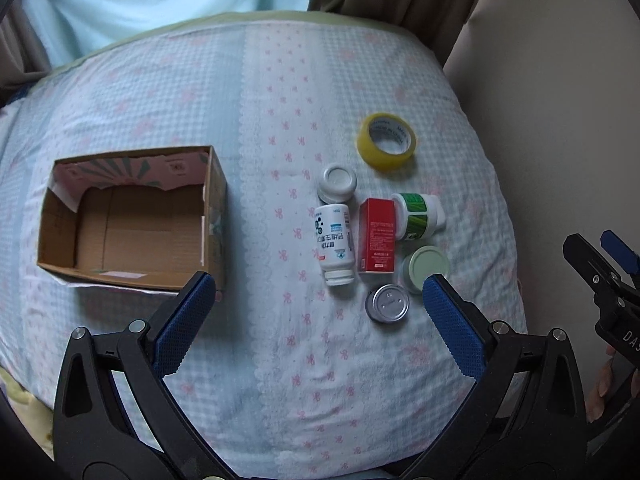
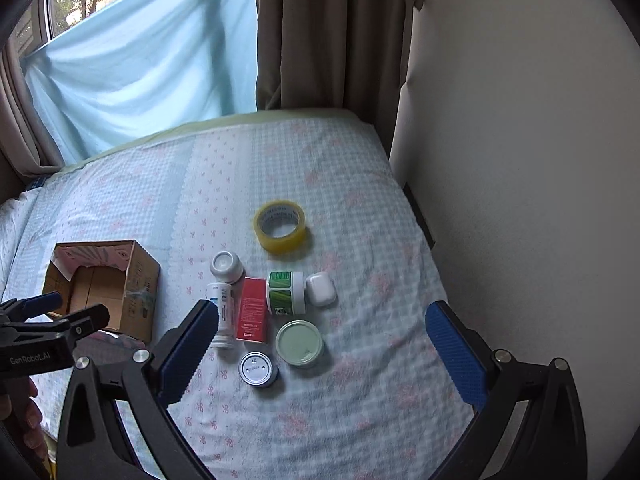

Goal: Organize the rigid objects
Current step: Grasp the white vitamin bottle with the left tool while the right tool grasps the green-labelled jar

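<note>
Bed with blue-and-pink checked sheet [image 2: 360, 240], brown curtain [image 2: 320, 32] and pale blue drape [image 2: 140, 60] behind. Left gripper [image 1: 320, 304] and right gripper [image 2: 322, 320]: jaws spread wide, empty; "GenRobot.AI" printed on one body. Ahead, clustered: yellow tape roll [image 2: 282, 226], white bottle [image 1: 334, 244], red carton [image 1: 378, 240], green-labelled jar [image 2: 286, 292], earbud case [image 2: 320, 288], tins. Open cardboard box [image 1: 132, 224] ahead-left.

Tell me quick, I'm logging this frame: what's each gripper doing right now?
Left gripper: open, holding nothing.
Right gripper: open, holding nothing.
</note>
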### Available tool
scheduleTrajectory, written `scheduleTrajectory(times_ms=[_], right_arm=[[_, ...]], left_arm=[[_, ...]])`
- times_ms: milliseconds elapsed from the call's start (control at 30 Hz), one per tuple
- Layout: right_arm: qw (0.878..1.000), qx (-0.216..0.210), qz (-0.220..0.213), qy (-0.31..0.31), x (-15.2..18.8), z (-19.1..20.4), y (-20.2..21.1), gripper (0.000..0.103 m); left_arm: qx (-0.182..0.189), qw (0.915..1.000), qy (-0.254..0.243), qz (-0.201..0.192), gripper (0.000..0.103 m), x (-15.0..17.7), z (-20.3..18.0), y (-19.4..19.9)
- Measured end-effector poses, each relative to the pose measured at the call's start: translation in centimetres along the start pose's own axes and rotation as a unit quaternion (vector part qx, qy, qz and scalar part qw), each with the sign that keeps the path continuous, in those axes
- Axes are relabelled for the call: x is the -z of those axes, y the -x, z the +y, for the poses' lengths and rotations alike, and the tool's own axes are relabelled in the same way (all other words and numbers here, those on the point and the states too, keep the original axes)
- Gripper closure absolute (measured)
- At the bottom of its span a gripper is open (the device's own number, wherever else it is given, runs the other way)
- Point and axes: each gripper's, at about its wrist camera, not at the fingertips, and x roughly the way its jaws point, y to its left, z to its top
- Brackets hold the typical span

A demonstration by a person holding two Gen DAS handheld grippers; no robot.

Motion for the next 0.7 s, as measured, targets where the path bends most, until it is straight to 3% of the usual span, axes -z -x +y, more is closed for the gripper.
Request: scheduleTrajectory(times_ms=[167,233,300,500,700], right_arm=[[0.999,-0.013,0.044,0.011,-0.7,0.5,-7.4,0.0],[0.998,-0.018,0.061,0.009,-1.0,0.5,-10.3,0.001],[0.997,-0.018,0.079,0.007,-1.2,0.7,-12.7,0.007],[0.993,-0.024,0.119,0.001,-1.1,1.6,-18.5,0.007],[0.986,-0.022,0.162,0.01,-0.3,2.9,-23.2,0.017]], left_arm=[[-0.006,0.9984,0.008,0.056,0.001,-0.7,-0.7,-7.7],[-0.028,0.9967,0.006,0.076,0.002,-1.1,-1.0,-10.4],[-0.036,0.9949,0.006,0.093,0.003,-1.4,-1.1,-12.8],[-0.051,0.9902,-0.013,0.129,0.01,-1.9,-1.4,-18.3],[-0.04,0.988,0.002,0.149,0.016,-2.3,-0.7,-21.5]])
